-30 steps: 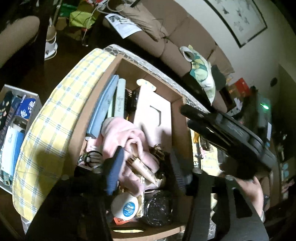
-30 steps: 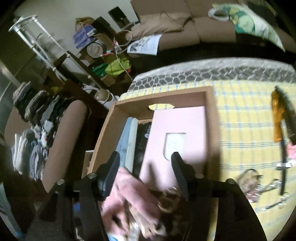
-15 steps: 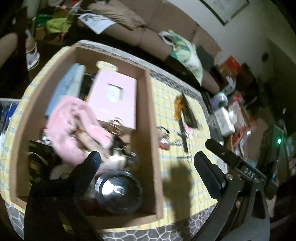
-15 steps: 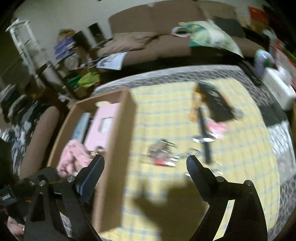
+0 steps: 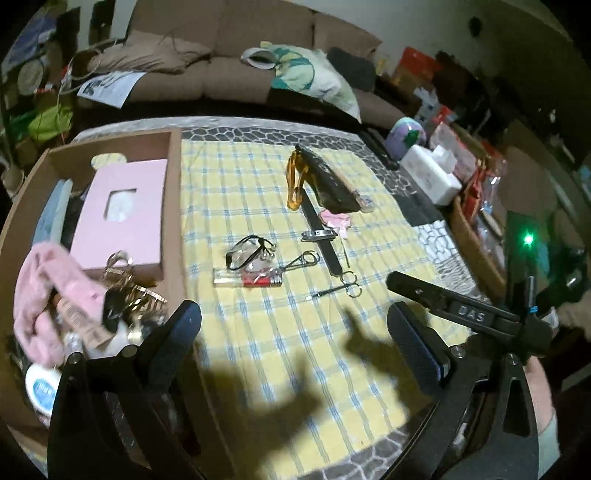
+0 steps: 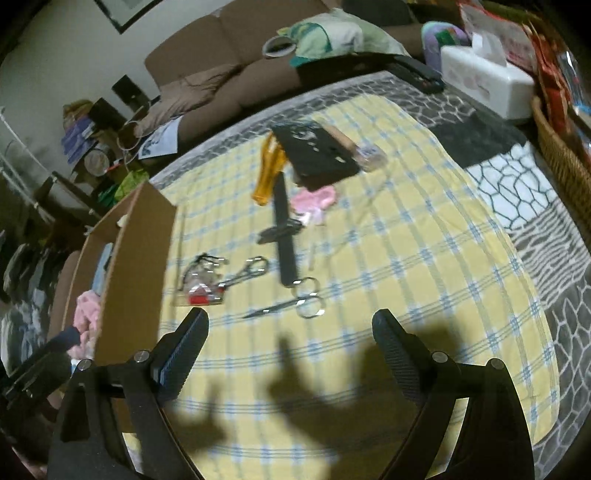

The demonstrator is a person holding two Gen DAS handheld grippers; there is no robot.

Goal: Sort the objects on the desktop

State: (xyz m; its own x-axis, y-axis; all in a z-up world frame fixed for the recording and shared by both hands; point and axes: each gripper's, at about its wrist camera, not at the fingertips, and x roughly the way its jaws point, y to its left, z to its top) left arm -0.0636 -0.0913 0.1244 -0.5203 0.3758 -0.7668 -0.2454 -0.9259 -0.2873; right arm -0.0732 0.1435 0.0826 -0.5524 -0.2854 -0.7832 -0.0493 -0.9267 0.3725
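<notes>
Steel scissors (image 6: 295, 304) lie mid-bench on the yellow cloth (image 6: 406, 258), the lighter (image 5: 247, 282) toward the box (image 5: 173, 206) on the bench's left edge. Our left gripper (image 5: 295, 328) and right gripper (image 6: 290, 336) hover released, empty. We judge we're between picks; next, descend squarely onto the scissors.

Bare checked cloth (image 6: 424, 277) lies open toward 3 o'clock; the cardboard box (image 6: 144, 254) wall blocks 9 o'clock, small scissors (image 6: 295, 304) at 12.

Brown sofa (image 5: 236, 70) against pale wall (image 6: 74, 48); dim room, framed picture (image 6: 125, 11).
</notes>
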